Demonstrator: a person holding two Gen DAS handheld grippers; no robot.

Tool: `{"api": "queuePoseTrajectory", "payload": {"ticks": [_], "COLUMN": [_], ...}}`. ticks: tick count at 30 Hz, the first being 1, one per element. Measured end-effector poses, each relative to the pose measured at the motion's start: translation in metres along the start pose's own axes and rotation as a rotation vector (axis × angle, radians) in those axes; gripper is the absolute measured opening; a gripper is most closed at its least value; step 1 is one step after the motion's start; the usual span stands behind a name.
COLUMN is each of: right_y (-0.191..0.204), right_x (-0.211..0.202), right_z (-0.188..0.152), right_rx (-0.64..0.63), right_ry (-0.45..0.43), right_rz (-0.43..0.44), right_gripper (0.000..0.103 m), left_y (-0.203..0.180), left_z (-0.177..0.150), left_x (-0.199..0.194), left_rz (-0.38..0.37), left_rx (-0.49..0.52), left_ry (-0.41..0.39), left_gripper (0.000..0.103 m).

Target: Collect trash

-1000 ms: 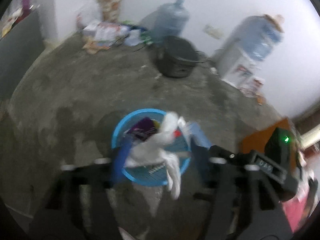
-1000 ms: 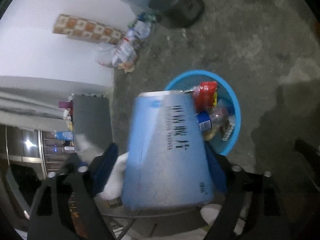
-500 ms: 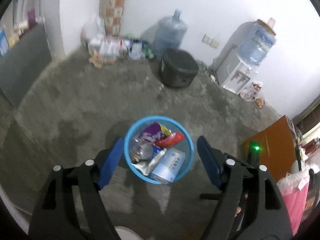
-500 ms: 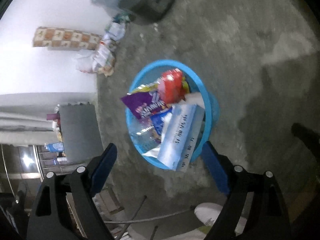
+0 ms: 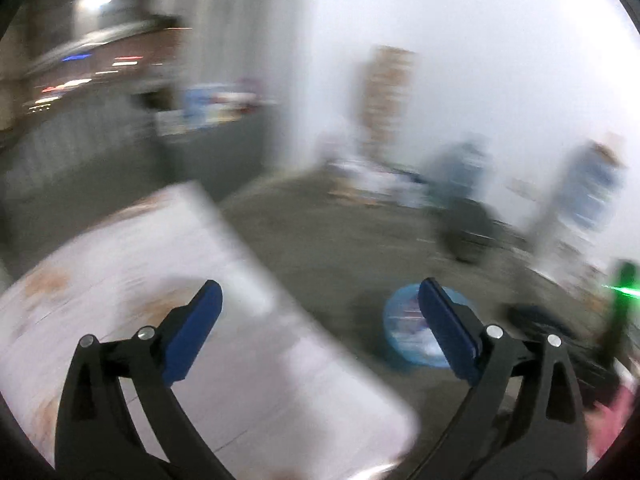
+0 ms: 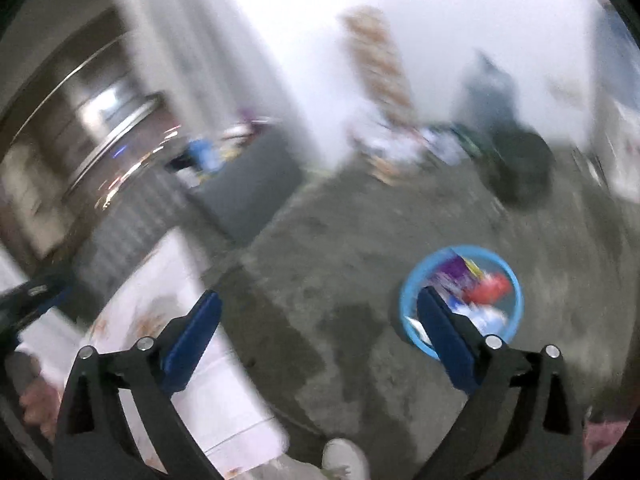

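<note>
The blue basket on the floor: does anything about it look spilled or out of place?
Nothing stands out. The blue basket stands upright on the bare floor, wrappers piled inside it, none visibly spilled beside it. Both pictures are badly blurred, so small scraps could go unseen.

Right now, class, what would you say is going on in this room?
A person is collecting trash with a handheld gripper in each hand. The blue basket on the concrete floor holds wrappers and a red packet. The left gripper and right gripper are empty, their jaws opening, above a white patterned table. Both views are too blurred to show anything else.
</note>
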State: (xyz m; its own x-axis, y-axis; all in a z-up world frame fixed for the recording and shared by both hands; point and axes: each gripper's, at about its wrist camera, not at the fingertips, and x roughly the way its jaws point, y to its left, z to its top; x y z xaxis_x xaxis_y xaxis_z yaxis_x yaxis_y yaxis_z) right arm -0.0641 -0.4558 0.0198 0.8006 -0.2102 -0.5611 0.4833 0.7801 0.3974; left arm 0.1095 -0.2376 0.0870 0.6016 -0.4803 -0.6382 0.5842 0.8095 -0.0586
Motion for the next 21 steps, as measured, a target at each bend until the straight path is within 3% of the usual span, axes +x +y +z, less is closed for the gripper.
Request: {"api": "queuePoseTrajectory", "payload": {"ticks": [3,5,10,14,17,21], "right_y": [0.055,0.086,0.132,0.150,0.160,0.155], "right_x": [-0.018,-0.028,-0.040,-0.027,-0.022,-0.020], "right_z": [-0.010,-0.022,-0.062,-0.099,-0.123,-0.132], "right_rx": [-0.145,-0.248,-0.423,-0.536,-0.643,-0.643], "right_ry": [0.021,0.028,0.026,0.167,0.204,0.251], "right_rz": [0.134,0.146,0.160,0.132,0.037,-0.014], "right_gripper": [0.097,0.097,0.097,0.097,0.097,0.097], "left_y": [0.046,0.065,0.103,0.108,0.103,0.095], "left_z": [-0.028,-0.047,-0.114,-0.160,-0.177,-0.180], "left_x": [-0.034,-0.050,-0.086,-0.091,-0.083,-0.077], "left_rz": [0.308,0.376,0.451,0.436,0.417,0.419], "left_rx": [-0.077,-0.114,-0.237,-0.316,-0.293,-0.264], "left_ry": [-0.018,0.000,0.073,0.170,0.276,0.287], "left_gripper": [0.094,0.094,0.094,0.094,0.094,0.094]}}
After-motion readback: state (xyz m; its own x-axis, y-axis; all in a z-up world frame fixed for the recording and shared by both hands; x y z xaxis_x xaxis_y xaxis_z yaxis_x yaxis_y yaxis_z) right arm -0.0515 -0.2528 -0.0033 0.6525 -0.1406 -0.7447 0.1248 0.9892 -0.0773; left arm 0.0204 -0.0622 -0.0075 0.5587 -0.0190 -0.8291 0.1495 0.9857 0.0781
